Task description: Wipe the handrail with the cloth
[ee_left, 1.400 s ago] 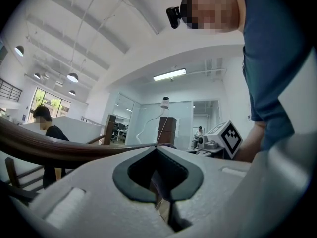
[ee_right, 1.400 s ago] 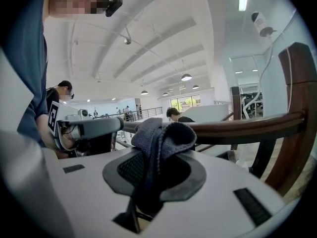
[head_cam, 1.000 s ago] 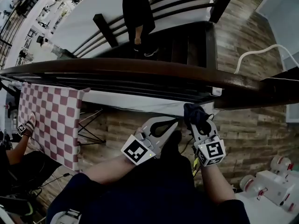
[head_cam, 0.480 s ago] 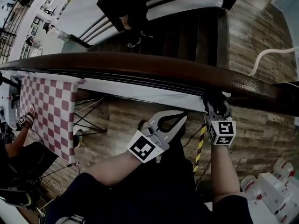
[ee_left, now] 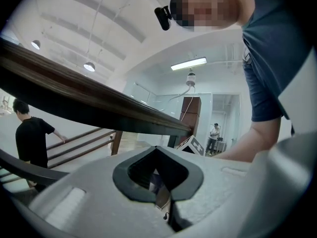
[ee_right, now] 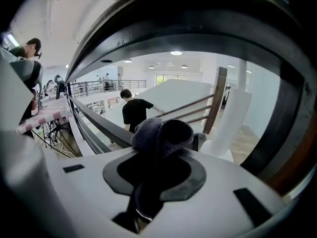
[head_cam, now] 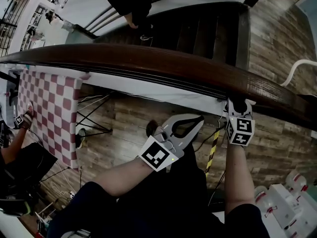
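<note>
A dark brown wooden handrail [head_cam: 148,63] sweeps across the head view from left to right. My right gripper [head_cam: 238,104] is shut on a dark grey cloth [head_cam: 238,105], and the bunched cloth sits against the rail's near underside at the right. In the right gripper view the cloth [ee_right: 161,132] bulges out of the jaws, with the handrail [ee_right: 163,24] arching close above. My left gripper [head_cam: 199,118] hangs below the rail, shut with nothing in it. In the left gripper view the handrail [ee_left: 74,95] runs overhead, above that gripper [ee_left: 156,148].
A red-and-white checkered table cover [head_cam: 49,113] stands at the left on black legs. A person in black [head_cam: 129,1] walks on the dark staircase [head_cam: 203,33] beyond the rail. A yellow-black striped strip [head_cam: 213,150] and white machines [head_cam: 287,202] lie below on the wood floor.
My right gripper has risen and moved right with the cloth, from below the rail to against it. The left gripper drifted slightly right. The person on the stairs moved farther away.
</note>
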`<state>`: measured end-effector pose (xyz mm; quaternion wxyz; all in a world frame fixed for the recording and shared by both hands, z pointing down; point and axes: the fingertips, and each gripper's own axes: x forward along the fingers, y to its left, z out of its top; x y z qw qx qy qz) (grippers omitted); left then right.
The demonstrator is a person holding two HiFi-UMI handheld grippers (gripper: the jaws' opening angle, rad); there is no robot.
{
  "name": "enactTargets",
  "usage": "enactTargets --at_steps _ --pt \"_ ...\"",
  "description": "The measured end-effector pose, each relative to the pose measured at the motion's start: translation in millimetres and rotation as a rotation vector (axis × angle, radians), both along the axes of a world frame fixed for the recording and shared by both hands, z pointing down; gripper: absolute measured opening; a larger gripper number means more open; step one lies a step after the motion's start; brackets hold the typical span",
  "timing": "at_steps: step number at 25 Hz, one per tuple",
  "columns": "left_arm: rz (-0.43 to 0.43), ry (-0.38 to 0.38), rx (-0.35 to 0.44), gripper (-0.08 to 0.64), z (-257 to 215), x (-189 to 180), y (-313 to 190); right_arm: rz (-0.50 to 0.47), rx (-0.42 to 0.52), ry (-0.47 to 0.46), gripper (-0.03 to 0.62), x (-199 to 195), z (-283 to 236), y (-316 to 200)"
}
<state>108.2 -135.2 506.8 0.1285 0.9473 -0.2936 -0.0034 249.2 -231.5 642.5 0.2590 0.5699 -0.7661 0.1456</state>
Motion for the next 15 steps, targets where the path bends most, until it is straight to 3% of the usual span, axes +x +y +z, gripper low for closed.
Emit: enactTargets --at_steps 7,15 --pt "-0.058 -0.017 -0.008 -0.005 5 -62 0 0.041 -0.004 0.023 0.091 -25 -2 -8" --pt "-0.121 -0.018 -0.009 -0.005 2 -131 -2 -0.042 -0.003 0.040 0.092 -111 -7 -29"
